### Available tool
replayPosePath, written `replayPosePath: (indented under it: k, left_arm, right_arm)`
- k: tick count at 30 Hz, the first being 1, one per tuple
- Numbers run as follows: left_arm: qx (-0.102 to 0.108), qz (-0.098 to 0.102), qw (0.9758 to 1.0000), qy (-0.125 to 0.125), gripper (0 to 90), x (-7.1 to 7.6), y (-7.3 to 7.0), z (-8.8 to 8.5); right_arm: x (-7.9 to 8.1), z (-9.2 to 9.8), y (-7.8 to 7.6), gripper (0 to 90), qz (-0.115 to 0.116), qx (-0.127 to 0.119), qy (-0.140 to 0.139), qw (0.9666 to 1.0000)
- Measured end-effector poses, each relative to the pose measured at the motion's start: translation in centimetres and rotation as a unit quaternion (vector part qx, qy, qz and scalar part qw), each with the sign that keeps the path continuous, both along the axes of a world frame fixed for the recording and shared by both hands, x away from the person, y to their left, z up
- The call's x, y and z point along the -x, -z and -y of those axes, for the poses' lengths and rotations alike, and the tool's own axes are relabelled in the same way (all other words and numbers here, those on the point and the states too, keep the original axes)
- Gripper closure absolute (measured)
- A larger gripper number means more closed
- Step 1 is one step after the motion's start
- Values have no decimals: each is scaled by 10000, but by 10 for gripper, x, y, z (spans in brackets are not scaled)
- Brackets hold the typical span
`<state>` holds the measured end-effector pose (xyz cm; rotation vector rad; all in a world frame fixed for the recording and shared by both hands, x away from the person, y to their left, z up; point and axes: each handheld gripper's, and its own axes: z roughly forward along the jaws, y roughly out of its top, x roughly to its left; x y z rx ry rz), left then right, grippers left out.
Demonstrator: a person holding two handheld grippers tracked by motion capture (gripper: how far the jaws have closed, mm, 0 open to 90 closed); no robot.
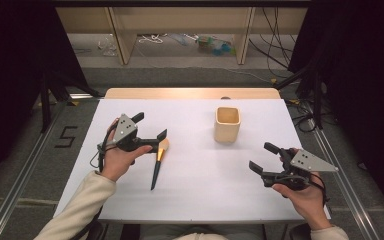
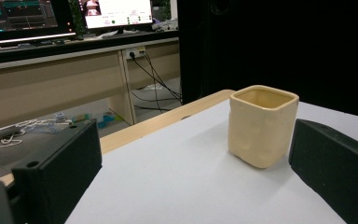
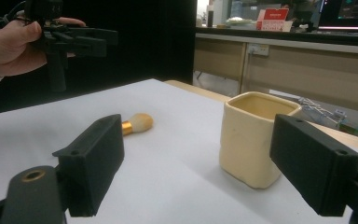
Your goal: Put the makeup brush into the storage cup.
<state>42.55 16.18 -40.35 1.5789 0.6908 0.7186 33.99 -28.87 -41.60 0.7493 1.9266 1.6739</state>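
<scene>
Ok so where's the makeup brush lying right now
In the high view the makeup brush lies flat on the white table, left of centre, just below the left hand-held gripper, well left of the cream cup.

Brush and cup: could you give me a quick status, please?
Both grippers open, empty. Brush flat beside left gripper. Cup upright, nothing between.

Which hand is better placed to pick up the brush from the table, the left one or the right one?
The left. The left gripper hovers open directly beside the brush, while the right gripper, also open, is across the table, near the cup.
</scene>
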Motion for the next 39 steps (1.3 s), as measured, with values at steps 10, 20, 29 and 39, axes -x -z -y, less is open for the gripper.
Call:
replayPosePath:
  k: [10, 20, 29, 39]
  left_arm:
    - [97, 42, 9999, -26, 17, -13, -2, 11]
    - [226, -84, 9994, -229, 16, -20, 2, 20]
    - [-262, -585, 9973, -364, 13, -26, 2, 33]
    - [-686, -1075, 9910, -412, 15, -31, 0, 41]
  right_arm:
    - [0, 0, 0, 186, -11, 2, -12, 10000]
    - [-1, 0, 1, 186, -20, -46, -48, 10000]
    - [0, 1, 0, 186, -134, 58, -45, 9999]
    - [1, 0, 1, 185, -211, 47, 1, 9998]
